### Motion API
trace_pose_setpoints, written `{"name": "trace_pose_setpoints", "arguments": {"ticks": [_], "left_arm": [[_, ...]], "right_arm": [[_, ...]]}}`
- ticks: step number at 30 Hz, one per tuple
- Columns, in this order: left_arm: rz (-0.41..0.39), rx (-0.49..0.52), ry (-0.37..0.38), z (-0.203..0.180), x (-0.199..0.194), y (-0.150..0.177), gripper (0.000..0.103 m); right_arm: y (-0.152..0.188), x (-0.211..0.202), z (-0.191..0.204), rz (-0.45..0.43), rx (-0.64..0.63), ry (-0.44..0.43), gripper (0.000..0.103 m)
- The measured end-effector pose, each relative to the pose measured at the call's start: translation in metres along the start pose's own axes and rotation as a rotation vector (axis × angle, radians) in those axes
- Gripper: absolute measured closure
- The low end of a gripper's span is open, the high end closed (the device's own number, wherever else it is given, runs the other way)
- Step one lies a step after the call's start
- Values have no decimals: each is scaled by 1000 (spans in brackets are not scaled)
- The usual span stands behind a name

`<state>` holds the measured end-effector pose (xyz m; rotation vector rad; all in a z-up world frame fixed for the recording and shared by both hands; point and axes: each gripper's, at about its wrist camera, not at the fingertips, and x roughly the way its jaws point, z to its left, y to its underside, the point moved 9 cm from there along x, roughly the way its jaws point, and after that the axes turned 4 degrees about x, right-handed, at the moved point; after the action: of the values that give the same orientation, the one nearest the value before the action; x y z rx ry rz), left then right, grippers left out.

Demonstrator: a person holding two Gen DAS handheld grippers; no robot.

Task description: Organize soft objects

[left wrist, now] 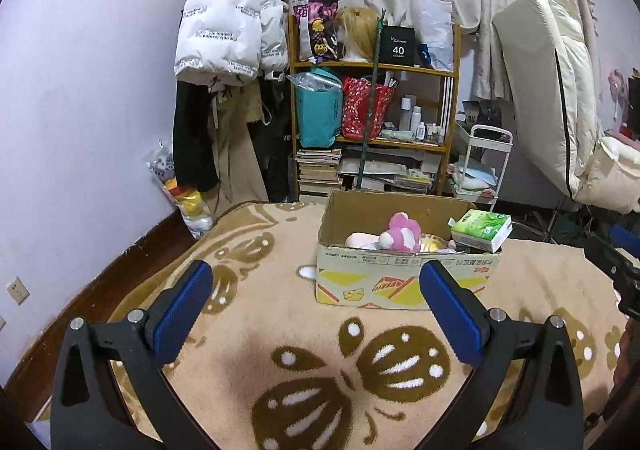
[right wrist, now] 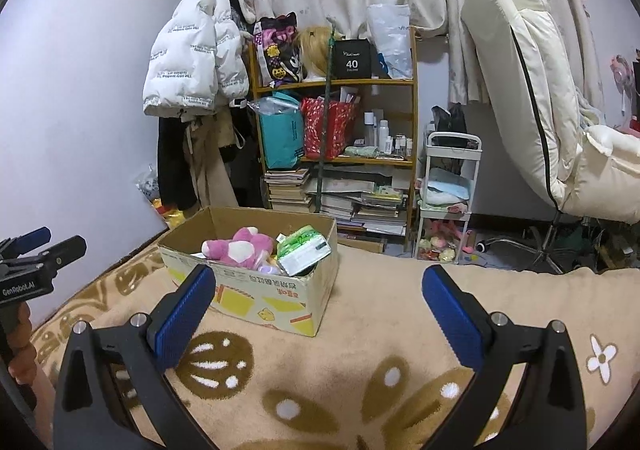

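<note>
A cardboard box stands on the beige patterned blanket. Inside it lie a pink and white plush toy, a green tissue pack leaning at the right end, and a pale soft item. My left gripper is open and empty, held above the blanket just in front of the box. My right gripper is open and empty, in front of and to the right of the box. The left gripper also shows at the left edge of the right wrist view.
A wooden shelf full of bags, bottles and books stands behind the bed. Jackets hang at left. A white trolley and a cream padded chair stand at right. A bag of toys leans on the wall.
</note>
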<state>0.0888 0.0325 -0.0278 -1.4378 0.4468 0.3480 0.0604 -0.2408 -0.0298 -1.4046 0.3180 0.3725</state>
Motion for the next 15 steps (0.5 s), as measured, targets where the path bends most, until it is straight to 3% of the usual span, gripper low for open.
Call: {"name": "trace_pose_setpoints", "arguments": {"ticks": [15], "left_arm": [[-10, 51, -7, -11, 0, 3, 1]], "right_arm": [[-3, -2, 2, -12, 22, -10, 0]]}}
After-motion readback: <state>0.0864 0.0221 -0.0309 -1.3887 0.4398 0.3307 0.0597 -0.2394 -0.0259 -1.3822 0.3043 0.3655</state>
